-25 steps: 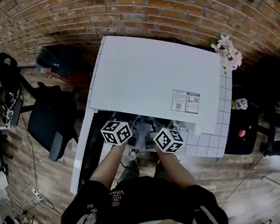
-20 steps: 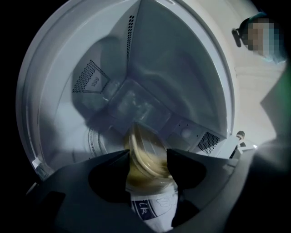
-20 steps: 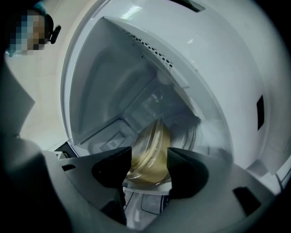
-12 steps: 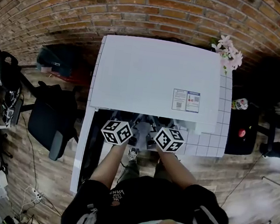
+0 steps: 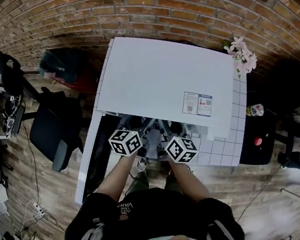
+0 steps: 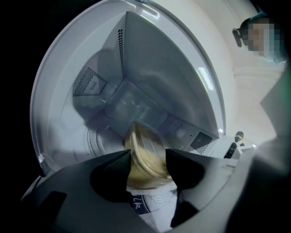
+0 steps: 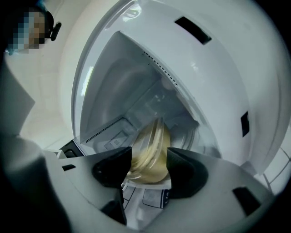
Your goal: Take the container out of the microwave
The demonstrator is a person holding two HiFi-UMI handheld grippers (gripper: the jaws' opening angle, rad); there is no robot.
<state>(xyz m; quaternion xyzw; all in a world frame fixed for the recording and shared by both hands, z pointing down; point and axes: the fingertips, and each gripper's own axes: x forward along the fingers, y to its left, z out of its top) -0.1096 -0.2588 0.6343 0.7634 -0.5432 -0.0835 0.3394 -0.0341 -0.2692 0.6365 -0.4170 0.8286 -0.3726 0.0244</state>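
A clear lidded container (image 6: 146, 157) of yellowish food stands inside the white microwave (image 5: 166, 80), on a printed white sheet (image 6: 148, 205). My left gripper (image 6: 148, 163) reaches into the cavity. Its jaws have just been closing a little, and they now press on the container's two sides. The right gripper (image 7: 149, 164) reaches in beside it, and its dark jaws also clasp the container (image 7: 152, 150). In the head view both grippers, left (image 5: 137, 125) and right (image 5: 169, 129), vanish under the microwave's front edge, which hides the container.
The microwave door (image 5: 94, 159) hangs open at the left. The oven stands on a white gridded table (image 5: 220, 150) against a brick wall. Pink flowers (image 5: 245, 53) stand at the table's far right corner. A black chair (image 5: 56, 126) is on the left.
The microwave's top sits slightly higher in the head view, so a little more of the grippers' fronts shows. Both grippers stay at the opening.
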